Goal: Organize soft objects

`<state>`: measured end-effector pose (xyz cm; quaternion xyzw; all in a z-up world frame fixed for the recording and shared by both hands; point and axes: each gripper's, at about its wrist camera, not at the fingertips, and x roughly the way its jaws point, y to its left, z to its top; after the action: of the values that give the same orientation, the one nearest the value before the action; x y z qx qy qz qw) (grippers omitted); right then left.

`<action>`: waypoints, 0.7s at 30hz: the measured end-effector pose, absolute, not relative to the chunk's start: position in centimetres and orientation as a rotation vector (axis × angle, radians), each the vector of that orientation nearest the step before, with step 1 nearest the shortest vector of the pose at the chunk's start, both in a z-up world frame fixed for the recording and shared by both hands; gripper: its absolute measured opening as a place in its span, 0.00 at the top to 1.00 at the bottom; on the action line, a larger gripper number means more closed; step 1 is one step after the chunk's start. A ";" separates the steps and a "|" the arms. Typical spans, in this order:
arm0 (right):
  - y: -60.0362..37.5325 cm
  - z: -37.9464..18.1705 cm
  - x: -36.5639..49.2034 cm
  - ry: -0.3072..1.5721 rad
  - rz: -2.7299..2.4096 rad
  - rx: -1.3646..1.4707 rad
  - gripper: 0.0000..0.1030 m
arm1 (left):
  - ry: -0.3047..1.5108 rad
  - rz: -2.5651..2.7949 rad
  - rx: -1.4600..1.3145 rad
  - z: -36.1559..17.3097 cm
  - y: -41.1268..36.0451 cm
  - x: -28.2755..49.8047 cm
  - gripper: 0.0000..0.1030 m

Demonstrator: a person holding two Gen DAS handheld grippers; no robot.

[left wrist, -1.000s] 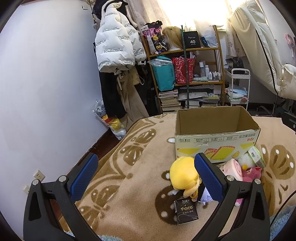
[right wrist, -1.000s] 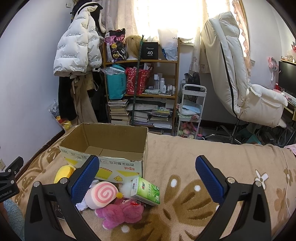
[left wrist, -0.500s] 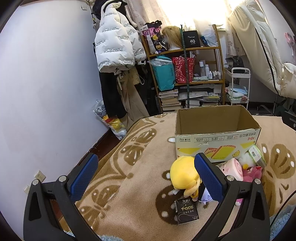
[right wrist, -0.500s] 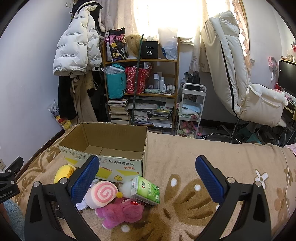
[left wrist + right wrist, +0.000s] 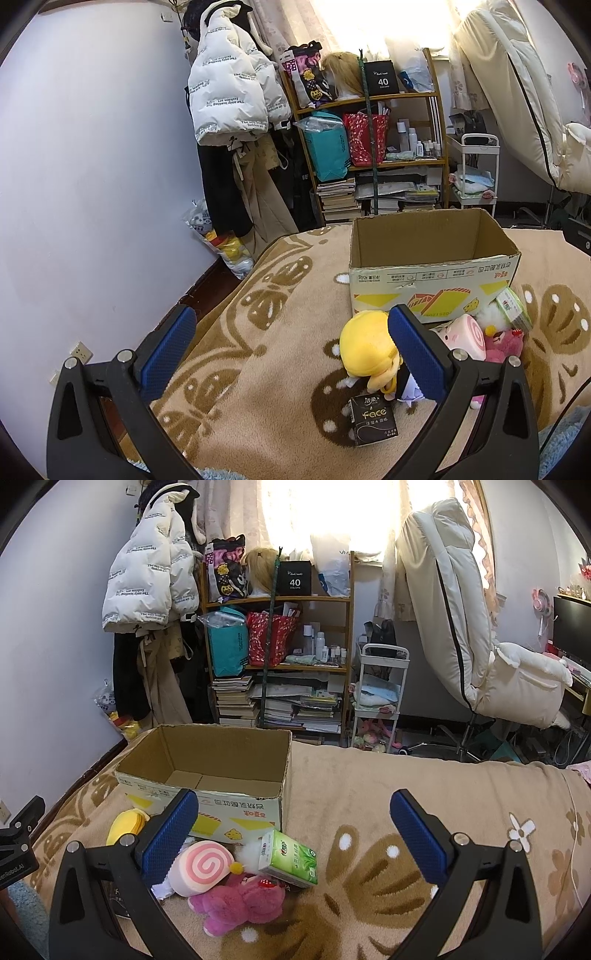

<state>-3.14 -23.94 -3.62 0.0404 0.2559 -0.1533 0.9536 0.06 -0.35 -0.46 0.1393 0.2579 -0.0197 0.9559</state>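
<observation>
An open cardboard box (image 5: 432, 280) (image 5: 207, 786) stands on the tan blanket, with nothing seen inside. In front of it lie a yellow-haired plush doll (image 5: 365, 350) (image 5: 127, 823), a pink swirl cushion (image 5: 201, 867) (image 5: 463, 336), a magenta plush bear (image 5: 240, 901) (image 5: 504, 341), a green tissue pack (image 5: 290, 858) (image 5: 513, 304) and a black tissue pack (image 5: 373, 424). My left gripper (image 5: 291, 347) is open above the blanket, left of the doll. My right gripper (image 5: 293, 834) is open above the toys, holding nothing.
A bookshelf (image 5: 280, 657) with bags and books, hanging coats (image 5: 229, 99), a white cart (image 5: 380, 694) and a cream recliner chair (image 5: 480, 635) stand beyond the bed. The purple wall (image 5: 92, 184) runs along the left. Bare blanket (image 5: 443, 782) lies right of the box.
</observation>
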 end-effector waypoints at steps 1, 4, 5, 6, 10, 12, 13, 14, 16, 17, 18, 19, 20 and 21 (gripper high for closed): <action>-24.0 -3.7 -3.1 0.519 -0.311 0.082 0.00 | 0.524 -0.040 0.283 -0.4 -0.4 0.1 0.01; -23.9 -3.6 -3.1 0.522 -0.310 0.082 0.00 | 0.522 -0.041 0.287 -0.3 -0.5 0.0 0.01; -23.9 -3.6 -3.1 0.522 -0.310 0.082 0.00 | 0.522 -0.041 0.288 -0.3 -0.4 0.0 0.01; -23.9 -3.6 -3.1 0.522 -0.311 0.082 0.00 | 0.523 -0.041 0.288 -0.3 -0.4 0.1 0.01; -23.9 -3.6 -3.1 0.522 -0.313 0.081 0.00 | 0.526 -0.043 0.286 -0.3 -0.5 0.0 0.01; -24.0 -3.5 -3.1 0.522 -0.309 0.082 0.00 | 0.525 -0.042 0.287 -0.3 -0.5 0.0 0.01; -24.0 -3.6 -3.1 0.522 -0.309 0.082 0.00 | 0.525 -0.042 0.287 -0.3 -0.5 0.0 0.01; -24.0 -3.5 -3.1 0.522 -0.310 0.081 0.00 | 0.525 -0.042 0.287 -0.3 -0.5 0.0 0.01; -24.0 -3.6 -3.1 0.526 -0.309 0.082 0.00 | 0.527 -0.043 0.288 -0.3 -0.5 0.0 0.01; -23.9 -3.6 -3.1 0.527 -0.310 0.082 0.00 | 0.531 -0.048 0.288 -0.3 -0.6 0.0 0.01; -23.9 -3.6 -3.1 0.530 -0.311 0.081 0.00 | 0.537 -0.056 0.287 -0.3 -0.5 0.1 0.01; -23.9 -3.6 -3.1 0.532 -0.310 0.080 0.00 | 0.542 -0.062 0.287 -0.4 -0.6 0.1 0.01; -23.8 -3.5 -3.0 0.535 -0.309 0.078 0.00 | 0.547 -0.067 0.287 -0.4 -0.7 0.2 0.01; -23.7 -3.5 -2.9 0.539 -0.308 0.078 0.00 | 0.553 -0.072 0.286 -0.4 -0.7 0.3 0.01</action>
<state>-2.93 -23.75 -3.47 0.0386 0.2653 -0.1514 0.9514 0.32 -0.73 -0.37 0.1408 0.2720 -0.0356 0.9513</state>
